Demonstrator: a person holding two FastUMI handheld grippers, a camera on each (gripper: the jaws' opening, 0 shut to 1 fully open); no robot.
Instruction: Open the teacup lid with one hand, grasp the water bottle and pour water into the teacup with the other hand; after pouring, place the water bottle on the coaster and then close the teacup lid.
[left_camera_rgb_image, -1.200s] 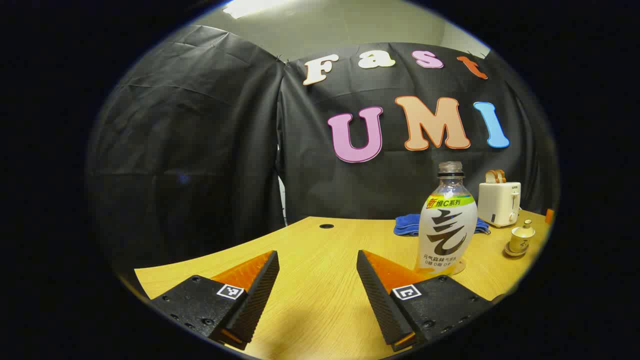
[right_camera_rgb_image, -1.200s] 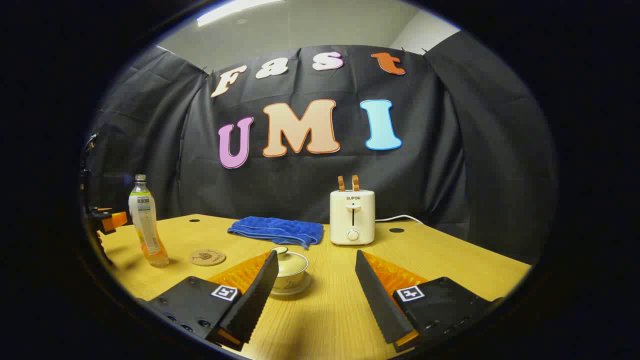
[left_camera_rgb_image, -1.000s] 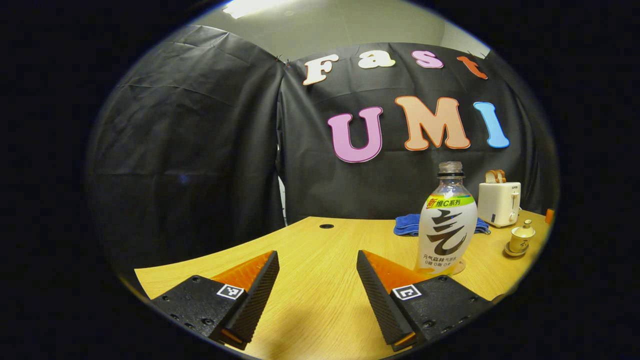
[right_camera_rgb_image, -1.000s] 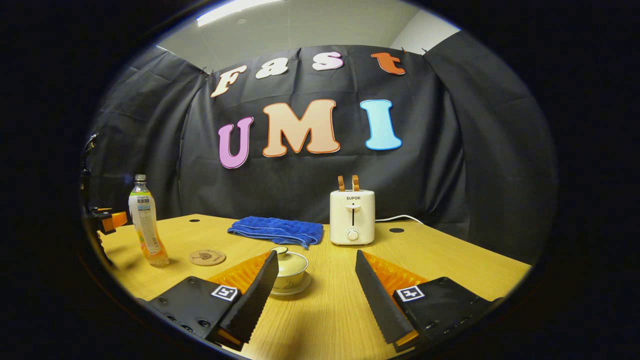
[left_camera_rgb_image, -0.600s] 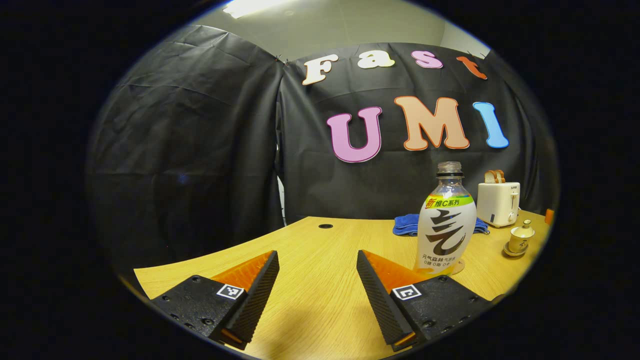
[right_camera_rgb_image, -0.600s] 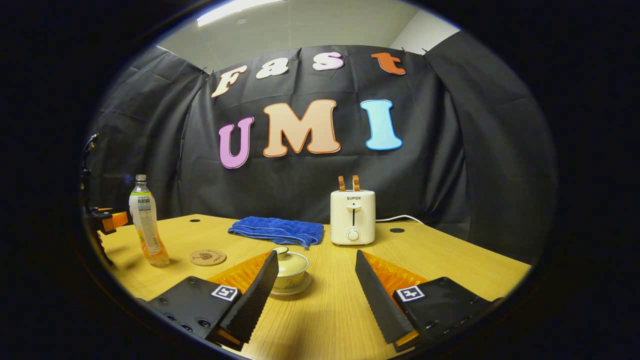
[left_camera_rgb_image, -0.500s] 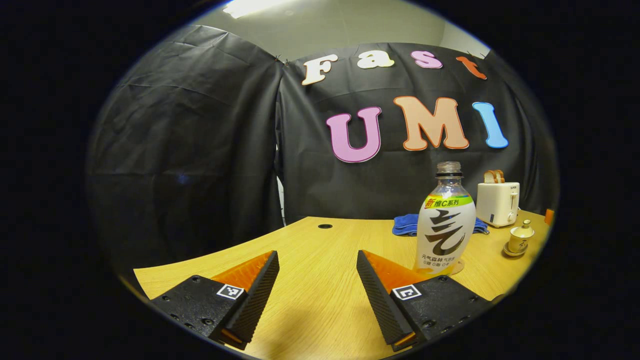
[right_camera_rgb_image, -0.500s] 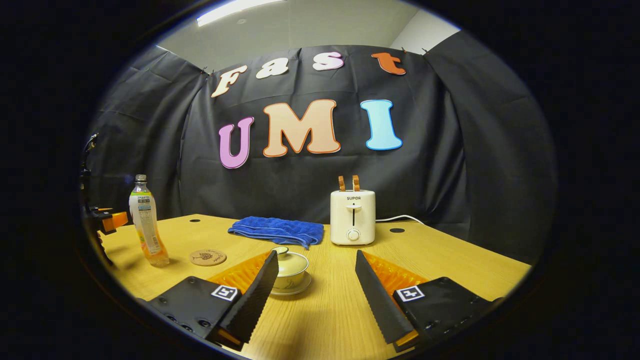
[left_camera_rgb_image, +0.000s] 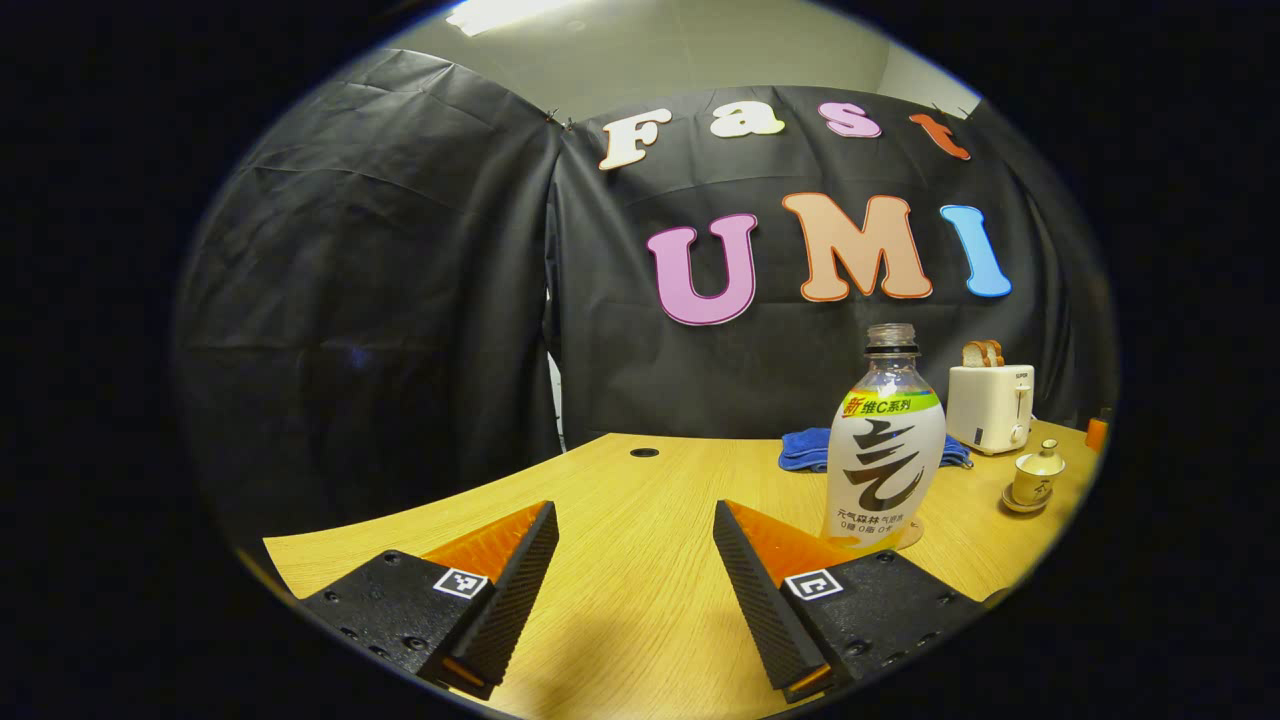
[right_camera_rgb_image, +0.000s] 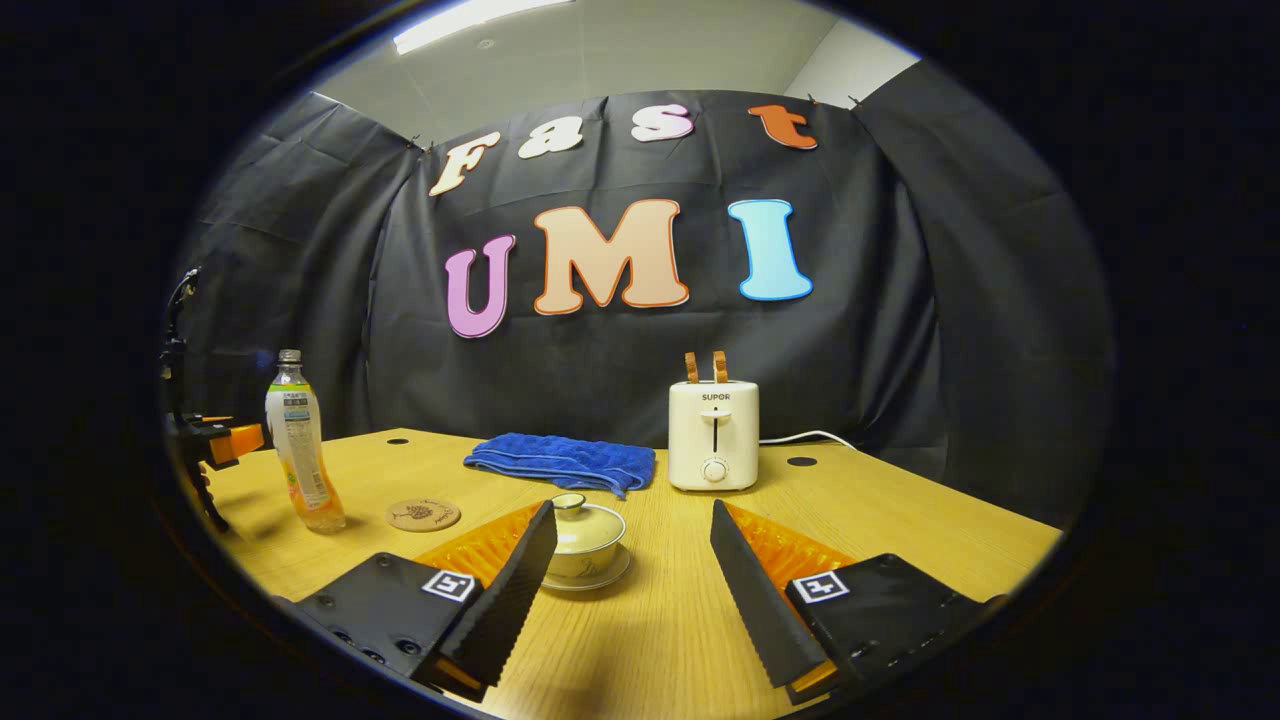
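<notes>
The water bottle (left_camera_rgb_image: 884, 448) stands upright on the desk (left_camera_rgb_image: 640, 560), uncapped, just ahead and to the right of the left tongs (left_camera_rgb_image: 635, 555); in the right gripper view the same bottle (right_camera_rgb_image: 300, 445) is off at the far left, with the left tongs (right_camera_rgb_image: 222, 440) just beside it but not touching.

Going down in size, the desk (right_camera_rgb_image: 900, 530) is pale wood. The white toaster (right_camera_rgb_image: 713, 436) sits at the back with two slices sticking up, and a folded blue towel (right_camera_rgb_image: 562, 462) lies to its left. Both sets of tongs are spread wide and hold nothing. The right tongs (right_camera_rgb_image: 633, 555) hover low over the desk, with the teacup (right_camera_rgb_image: 588, 545) just past the inner edge of their left finger, lid (right_camera_rgb_image: 583, 517) on, standing on its saucer. From the left gripper view that teacup (left_camera_rgb_image: 1037, 480) is small and far to the right, near the toaster (left_camera_rgb_image: 988, 407). The round coaster (right_camera_rgb_image: 423, 515) lies flat and bare between bottle and teacup, apart from both.
</notes>
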